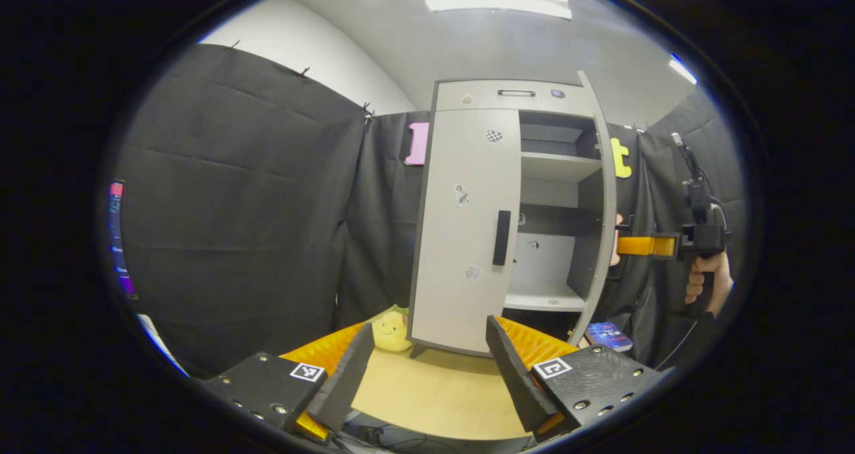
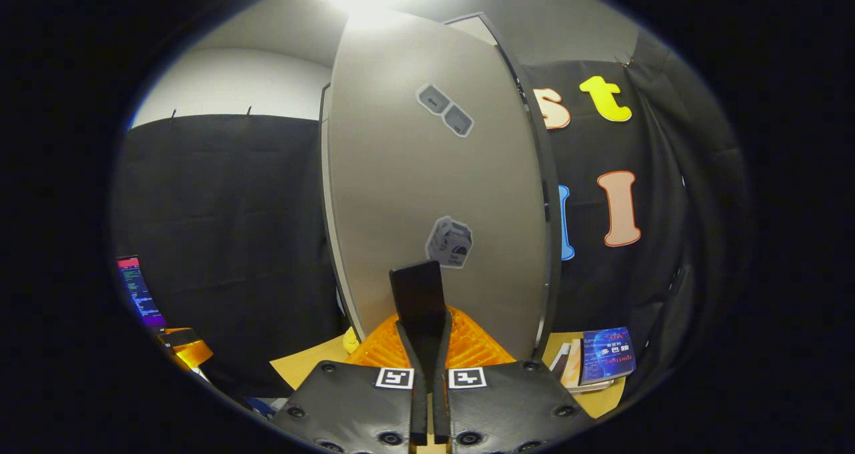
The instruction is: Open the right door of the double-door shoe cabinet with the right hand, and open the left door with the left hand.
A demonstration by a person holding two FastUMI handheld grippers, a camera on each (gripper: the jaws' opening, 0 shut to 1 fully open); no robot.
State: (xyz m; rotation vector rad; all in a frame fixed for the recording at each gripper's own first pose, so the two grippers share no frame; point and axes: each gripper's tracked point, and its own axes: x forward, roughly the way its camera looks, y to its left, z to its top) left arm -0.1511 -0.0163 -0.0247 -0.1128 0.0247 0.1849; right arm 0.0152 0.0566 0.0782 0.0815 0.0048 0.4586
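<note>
On the table (image 1: 427, 387) stands the shoe cabinet (image 1: 507, 93). The left door (image 1: 461, 227), a stiff light panel, is closed; its handle (image 1: 501, 238) is best taken by the left claw (image 1: 427, 367), seen released. The right door (image 2: 434, 193) stands swung out, its handle (image 2: 417, 294) clenched in the right claw (image 2: 427, 374).

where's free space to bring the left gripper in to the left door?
Bare tabletop between the left gripper and the cabinet's closed left door; path to its handle looks clear. Crowded: plush at the door's lower left; open right door with right gripper, books on the right.
</note>
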